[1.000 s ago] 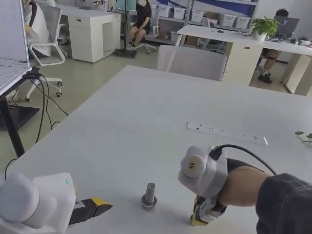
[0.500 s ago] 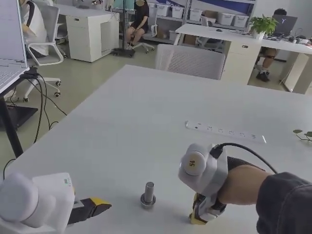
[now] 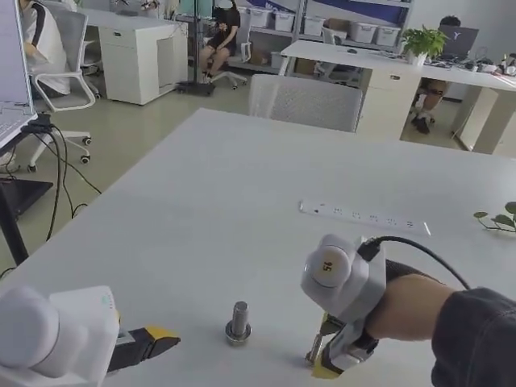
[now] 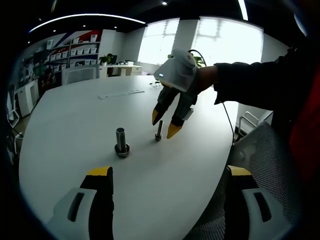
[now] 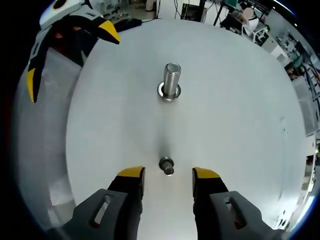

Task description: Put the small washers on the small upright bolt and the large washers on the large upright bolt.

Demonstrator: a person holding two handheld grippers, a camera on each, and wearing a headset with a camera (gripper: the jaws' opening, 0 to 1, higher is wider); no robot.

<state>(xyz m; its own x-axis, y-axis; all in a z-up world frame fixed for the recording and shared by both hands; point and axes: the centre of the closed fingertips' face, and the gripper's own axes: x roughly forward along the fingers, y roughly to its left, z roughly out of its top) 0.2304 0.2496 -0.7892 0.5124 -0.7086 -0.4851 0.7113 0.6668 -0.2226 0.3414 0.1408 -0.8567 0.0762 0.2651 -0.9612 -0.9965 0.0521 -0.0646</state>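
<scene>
The large upright bolt (image 3: 238,322) (image 4: 121,142) (image 5: 171,81) stands on the white table with a wider ring at its foot. To its right stands the small upright bolt (image 3: 316,348) (image 4: 158,130) (image 5: 166,165). My right gripper (image 3: 325,364) (image 5: 168,173) (image 4: 165,124) points down at the table, open, its yellow tips on either side of the small bolt and holding nothing. Low at the left, my left gripper (image 3: 153,345) (image 4: 170,172) (image 5: 70,56) is open and empty, aimed toward the large bolt from a short distance.
A white power strip (image 3: 360,218) lies farther back on the table (image 3: 242,185), and a small plant (image 3: 504,218) sits at the right edge. Beyond the table are a mesh chair (image 3: 302,101), desks and seated people.
The head camera has shifted. The small bolt now shows just left of the right gripper's tips, where the gripper hid it before. The left gripper has barely moved.
</scene>
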